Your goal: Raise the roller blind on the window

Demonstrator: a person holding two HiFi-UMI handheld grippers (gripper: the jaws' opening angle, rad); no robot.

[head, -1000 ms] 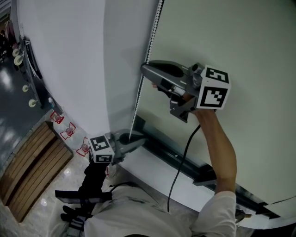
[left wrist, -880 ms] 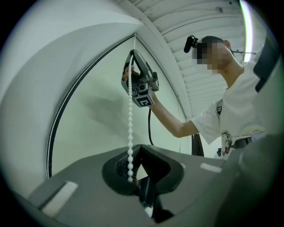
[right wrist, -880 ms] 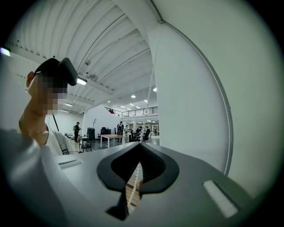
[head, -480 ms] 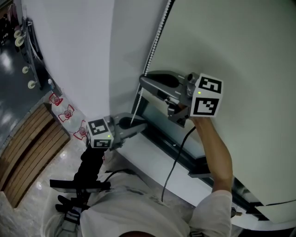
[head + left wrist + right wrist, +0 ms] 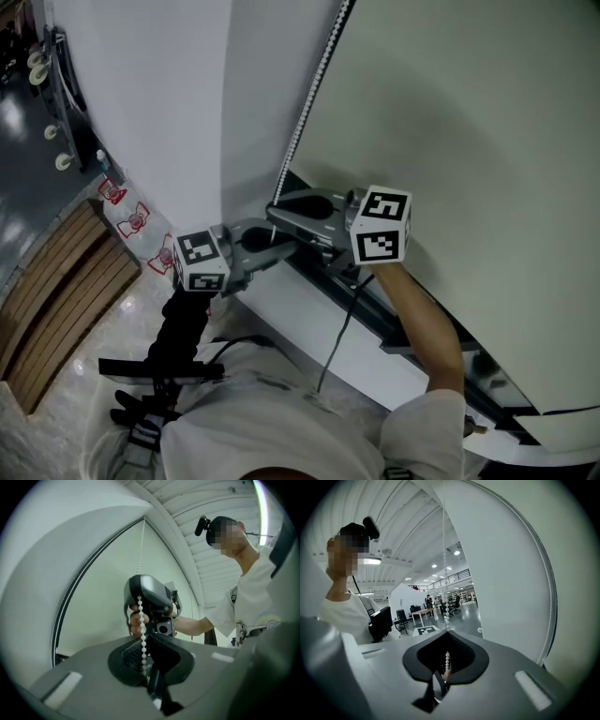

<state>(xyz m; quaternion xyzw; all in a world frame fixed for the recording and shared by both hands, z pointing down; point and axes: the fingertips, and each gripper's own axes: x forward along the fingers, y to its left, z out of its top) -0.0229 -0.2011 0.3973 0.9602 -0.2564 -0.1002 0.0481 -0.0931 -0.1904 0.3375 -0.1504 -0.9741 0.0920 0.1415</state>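
Observation:
The pale green roller blind (image 5: 469, 141) covers the window. Its white bead chain (image 5: 309, 103) hangs beside its left edge. My right gripper (image 5: 275, 212) is shut on the chain; in the right gripper view the beads (image 5: 446, 602) run down into the closed jaws (image 5: 446, 665). Just below it, my left gripper (image 5: 277, 251) points up at the same strand. In the left gripper view the chain (image 5: 142, 630) drops from the right gripper (image 5: 143, 592) into my left gripper (image 5: 145, 667), whose jaws stand together on it.
A dark window frame (image 5: 394, 319) and a white sill (image 5: 300, 323) run under the blind. A white wall (image 5: 150, 112) stands to the left, with a slatted wooden bench (image 5: 56, 300) on the floor below. A black cable (image 5: 337, 347) hangs from the right gripper.
The right gripper has come down with the chain and now sits just above the left gripper. The left gripper has stayed where it was.

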